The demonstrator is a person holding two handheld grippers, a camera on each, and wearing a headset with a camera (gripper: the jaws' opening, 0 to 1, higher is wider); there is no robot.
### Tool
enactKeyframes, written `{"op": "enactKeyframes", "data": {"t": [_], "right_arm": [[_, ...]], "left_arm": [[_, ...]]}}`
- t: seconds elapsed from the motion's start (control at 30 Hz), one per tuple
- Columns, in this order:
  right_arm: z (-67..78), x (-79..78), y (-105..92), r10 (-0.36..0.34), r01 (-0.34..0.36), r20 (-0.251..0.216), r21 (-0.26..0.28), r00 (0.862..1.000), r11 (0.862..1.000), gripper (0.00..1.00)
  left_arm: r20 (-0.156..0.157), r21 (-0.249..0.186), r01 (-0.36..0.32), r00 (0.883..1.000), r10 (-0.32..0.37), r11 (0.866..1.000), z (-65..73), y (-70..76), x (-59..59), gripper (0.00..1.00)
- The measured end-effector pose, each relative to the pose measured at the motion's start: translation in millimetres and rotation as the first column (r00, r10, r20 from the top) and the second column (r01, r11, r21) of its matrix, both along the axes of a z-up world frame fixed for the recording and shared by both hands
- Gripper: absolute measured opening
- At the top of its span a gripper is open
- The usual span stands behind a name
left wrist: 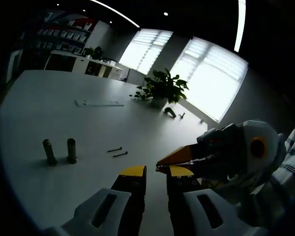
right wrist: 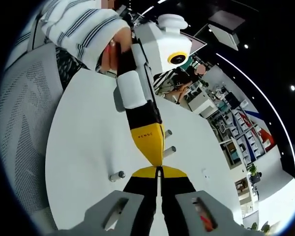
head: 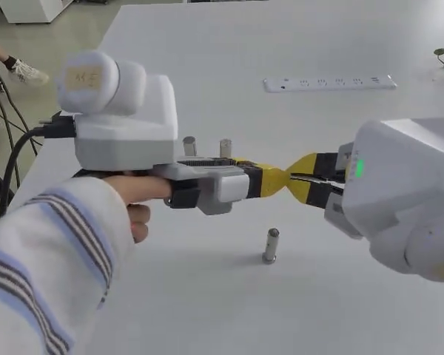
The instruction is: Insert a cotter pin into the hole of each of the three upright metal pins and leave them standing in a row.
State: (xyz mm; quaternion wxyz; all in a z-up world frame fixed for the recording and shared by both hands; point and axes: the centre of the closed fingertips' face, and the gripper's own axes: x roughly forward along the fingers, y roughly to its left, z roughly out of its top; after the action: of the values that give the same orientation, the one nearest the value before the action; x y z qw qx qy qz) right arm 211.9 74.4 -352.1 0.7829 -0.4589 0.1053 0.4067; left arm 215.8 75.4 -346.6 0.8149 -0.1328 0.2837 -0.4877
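**Two grippers meeting tip to tip over the table (head: 340, 44), passing a cotter pin**

The right gripper (head: 302, 180) is coming in from 3 o'clock. Its jaws are pressing together on what is looking like a cotter pin (head: 311, 177), though it is too thin to be sure. The left gripper (head: 280, 181) is reaching in from 9 o'clock with its jaws standing slightly apart. To do this well, the left jaws should be closing firmly before the right ones are letting go, with the shank kept in line. The cotter pin's long axis is running 3 to 9 o'clock, level, and pointing at the left tips. The nearest metal pin (head: 270, 245) is standing upright at 6 o'clock below them. Two more metal pins (head: 189, 146) are standing at 11 o'clock, and two loose cotter pins (left wrist: 114, 149) are lying beside those.
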Motion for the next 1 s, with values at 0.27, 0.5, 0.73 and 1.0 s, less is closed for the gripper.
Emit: {"op": "enactKeyframes", "data": {"t": [0.27,0.5,0.73,1.0], "right_arm": [[1.4,-1.1,2.9,0.010,-0.010,0.005,0.000,1.000,1.000,0.00],[0.5,-3.7,4.4,0.018,-0.018,0.001,0.002,1.000,1.000,0.00],[-1.9,-4.7,5.8,0.017,-0.017,-0.012,0.017,1.000,1.000,0.00],[-5.2,-4.7,5.0,0.017,-0.017,-0.035,0.019,0.999,1.000,0.00]], "left_arm": [[-0.030,-0.008,-0.002,1.000,0.002,1.000,-1.3,1.4,-0.5,0.02],[-0.064,-0.029,-0.001,0.998,-0.001,1.000,-1.6,1.1,-1.3,0.00],[-0.117,-0.056,-0.024,0.993,0.017,0.998,-4.9,3.1,-1.2,0.00],[-0.116,-0.052,-0.046,0.992,0.040,0.998,-7.6,2.0,-1.6,0.00]]}}
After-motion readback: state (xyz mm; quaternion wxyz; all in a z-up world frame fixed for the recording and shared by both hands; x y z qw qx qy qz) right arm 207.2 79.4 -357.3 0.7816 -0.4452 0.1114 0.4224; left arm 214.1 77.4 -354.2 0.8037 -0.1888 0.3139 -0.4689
